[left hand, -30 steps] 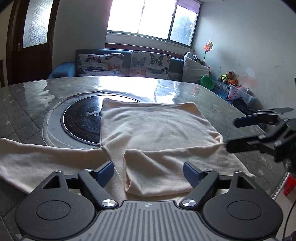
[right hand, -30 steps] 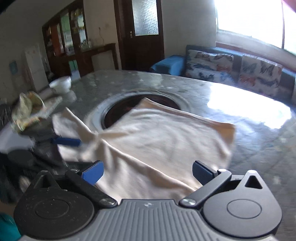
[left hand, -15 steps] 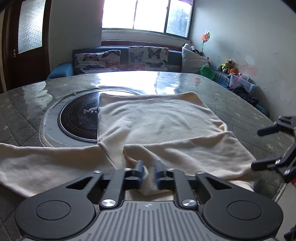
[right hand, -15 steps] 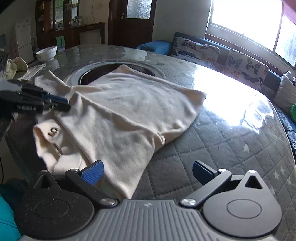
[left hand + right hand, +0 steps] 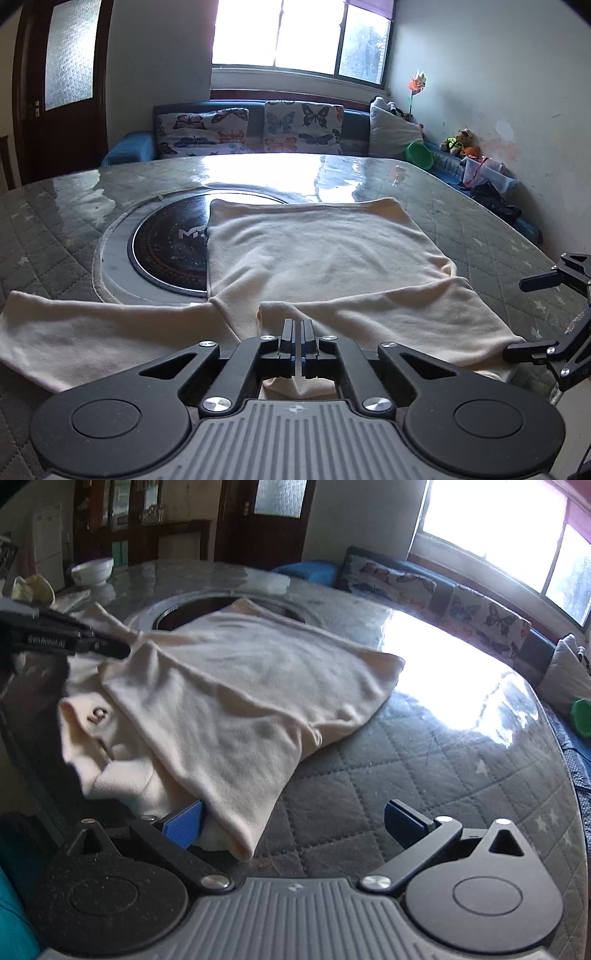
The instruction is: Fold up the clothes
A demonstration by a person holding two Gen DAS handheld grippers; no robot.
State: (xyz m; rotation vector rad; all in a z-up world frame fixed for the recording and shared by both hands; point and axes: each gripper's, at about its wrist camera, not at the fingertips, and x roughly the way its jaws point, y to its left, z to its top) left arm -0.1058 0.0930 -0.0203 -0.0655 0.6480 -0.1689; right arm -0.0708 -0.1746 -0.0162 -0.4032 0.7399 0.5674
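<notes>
A cream long-sleeved shirt (image 5: 325,258) lies flat on the quilted grey table (image 5: 480,236), its right sleeve folded over the front. My left gripper (image 5: 296,332) is shut on the near edge of the shirt at the folded sleeve. In the right wrist view the shirt (image 5: 236,686) shows with a small "5" mark near the collar. My right gripper (image 5: 291,819) is open at the shirt's lower right corner, with the sleeve end between its fingers. It also shows at the right edge of the left wrist view (image 5: 535,314). The left gripper shows in the right wrist view (image 5: 122,650).
A round black hotplate (image 5: 170,247) is set in the table under the shirt's left side. A white bowl (image 5: 92,568) and papers stand at the far left. A sofa with butterfly cushions (image 5: 251,129) runs behind the table. The table edge is close to both grippers.
My left gripper has closed fully on the shirt's near edge. My right gripper has moved in to the shirt's lower right corner and stays open.
</notes>
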